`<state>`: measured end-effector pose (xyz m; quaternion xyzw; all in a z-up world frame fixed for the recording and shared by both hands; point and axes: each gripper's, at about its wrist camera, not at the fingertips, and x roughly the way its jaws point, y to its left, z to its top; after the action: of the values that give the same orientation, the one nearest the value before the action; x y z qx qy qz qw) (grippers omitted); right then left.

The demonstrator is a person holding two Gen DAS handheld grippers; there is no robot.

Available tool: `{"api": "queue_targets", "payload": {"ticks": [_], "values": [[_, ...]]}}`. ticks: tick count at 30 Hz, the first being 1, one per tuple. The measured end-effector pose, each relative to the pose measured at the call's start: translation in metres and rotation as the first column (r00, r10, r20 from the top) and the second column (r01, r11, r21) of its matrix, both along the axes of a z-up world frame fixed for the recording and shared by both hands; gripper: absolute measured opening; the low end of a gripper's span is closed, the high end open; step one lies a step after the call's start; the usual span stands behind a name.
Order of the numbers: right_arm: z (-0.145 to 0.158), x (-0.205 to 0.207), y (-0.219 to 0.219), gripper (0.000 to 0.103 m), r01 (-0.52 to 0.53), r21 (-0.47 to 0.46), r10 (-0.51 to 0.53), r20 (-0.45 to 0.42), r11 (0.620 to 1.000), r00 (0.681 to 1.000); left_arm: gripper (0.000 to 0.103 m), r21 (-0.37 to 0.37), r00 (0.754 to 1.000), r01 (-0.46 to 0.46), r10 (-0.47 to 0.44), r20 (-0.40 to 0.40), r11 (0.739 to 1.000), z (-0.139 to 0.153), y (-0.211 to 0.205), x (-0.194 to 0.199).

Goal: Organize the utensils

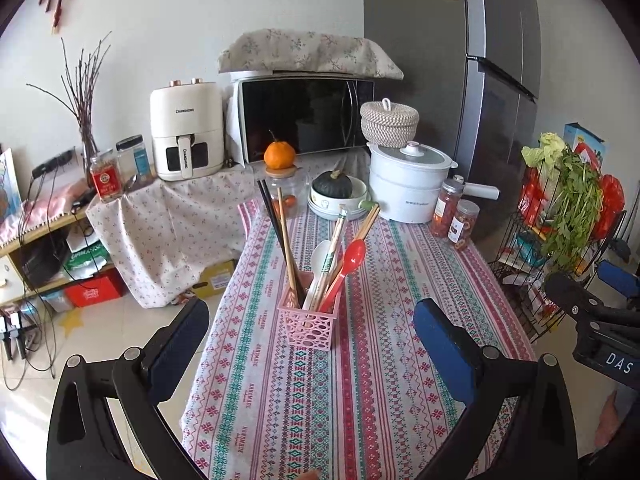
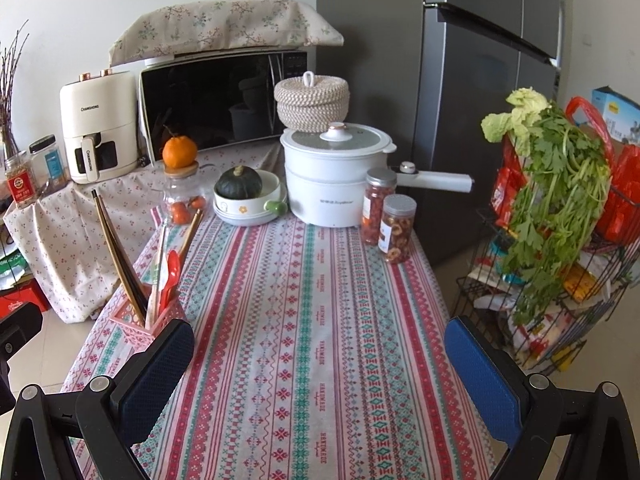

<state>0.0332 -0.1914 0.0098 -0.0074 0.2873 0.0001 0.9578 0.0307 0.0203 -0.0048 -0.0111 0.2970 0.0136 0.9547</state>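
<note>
Standing near the left edge of the tabletop (image 1: 400,380), the pink basket (image 1: 310,326) held every utensil that showed: dark chopsticks (image 1: 276,224) and pale ones (image 1: 360,236), a white spoon (image 1: 318,264) and a red spoon (image 1: 348,264), all leaning out past its rim. The left tool (image 1: 312,344) hung just before the basket, spread wide and empty; the right tool (image 2: 320,354) was equally wide and empty, well to the right of the basket over bare cloth.

By my reading the sorting looked done, so the danger lay in any further move. The basket seemed light and top-heavy, and the long sticks rose far above it; a finger brushing them could tip it toward the edge beside it and spill everything to the floor. The jar (image 1: 286,194) and bowls (image 1: 340,200) behind the basket left little room for a reach past it.
</note>
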Motion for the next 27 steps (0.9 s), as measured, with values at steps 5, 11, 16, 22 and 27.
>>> {"api": "queue_targets", "payload": {"ticks": [5, 11, 16, 22, 27], "values": [[-0.001, 0.002, 0.004, 0.103, -0.007, -0.003, 0.007, 0.0, 1.0, 1.0, 0.103, 0.002, 1.0, -0.003, 0.003, 0.003, 1.0, 0.0, 0.002, 0.0], [-0.001, 0.003, 0.007, 0.103, -0.012, 0.001, 0.012, -0.004, 1.0, 1.0, 0.103, 0.002, 1.0, -0.001, 0.001, 0.003, 1.0, 0.0, 0.002, -0.001], [-0.002, 0.004, 0.009, 0.103, -0.015, 0.002, 0.015, -0.004, 1.0, 1.0, 0.103, 0.002, 1.0, -0.001, 0.001, 0.004, 1.0, 0.0, 0.001, -0.002], [-0.003, 0.005, 0.01, 0.103, -0.018, 0.008, 0.018, -0.01, 1.0, 1.0, 0.103, 0.004, 1.0, -0.001, 0.001, 0.004, 1.0, 0.0, 0.002, -0.002], [-0.003, 0.005, 0.011, 0.103, -0.019, 0.009, 0.019, -0.013, 1.0, 1.0, 0.103, 0.004, 1.0, -0.002, 0.002, 0.006, 1.0, 0.001, 0.002, -0.003]]}}
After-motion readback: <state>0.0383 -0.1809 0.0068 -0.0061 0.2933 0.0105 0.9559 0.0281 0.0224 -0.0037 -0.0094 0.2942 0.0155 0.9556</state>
